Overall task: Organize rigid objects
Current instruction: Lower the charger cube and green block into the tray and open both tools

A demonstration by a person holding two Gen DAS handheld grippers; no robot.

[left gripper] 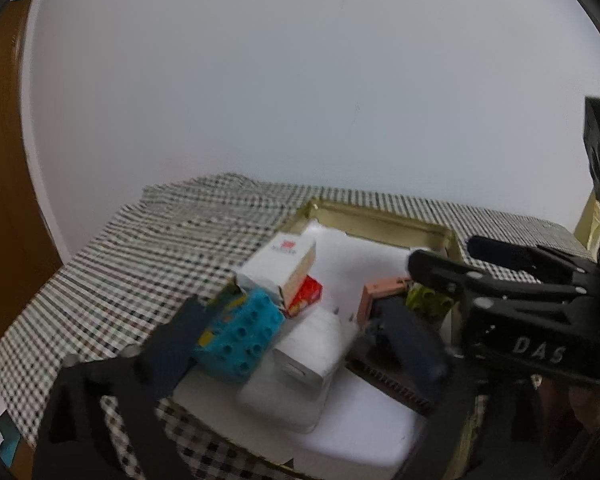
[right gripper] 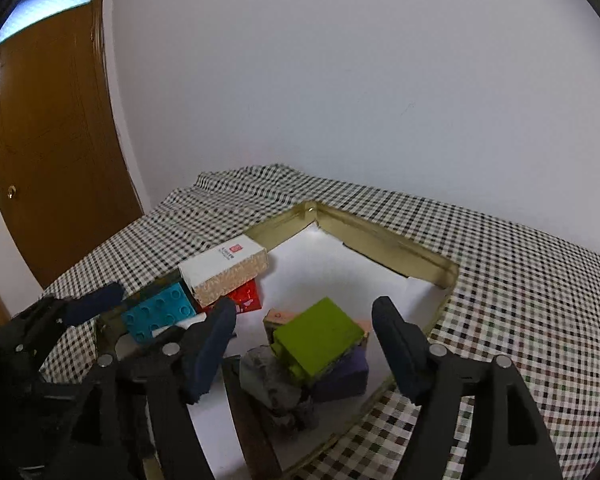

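Observation:
A shallow gold-rimmed tray (right gripper: 380, 240) with a white lining lies on the checked cloth. At its left end are a white box with a red logo (right gripper: 224, 268), a red box (right gripper: 248, 296) and a blue studded brick (right gripper: 160, 316). My right gripper (right gripper: 303, 308) is open above a green block (right gripper: 320, 336), a purple block (right gripper: 344, 376) and a grey lump (right gripper: 276, 384), and its pads touch none of them. My left gripper (left gripper: 292, 320) is open around a plain white box (left gripper: 304, 356), with the blue brick (left gripper: 240, 332) beside its left finger. The right gripper (left gripper: 446, 252) shows at the right of the left wrist view.
The checked tablecloth (right gripper: 520, 280) covers the table around the tray (left gripper: 380, 220). A brown door (right gripper: 52, 140) stands at the left and a white wall behind. A pink box (left gripper: 380, 292) and a dark ribbed piece (left gripper: 388, 384) lie by my left gripper's right finger.

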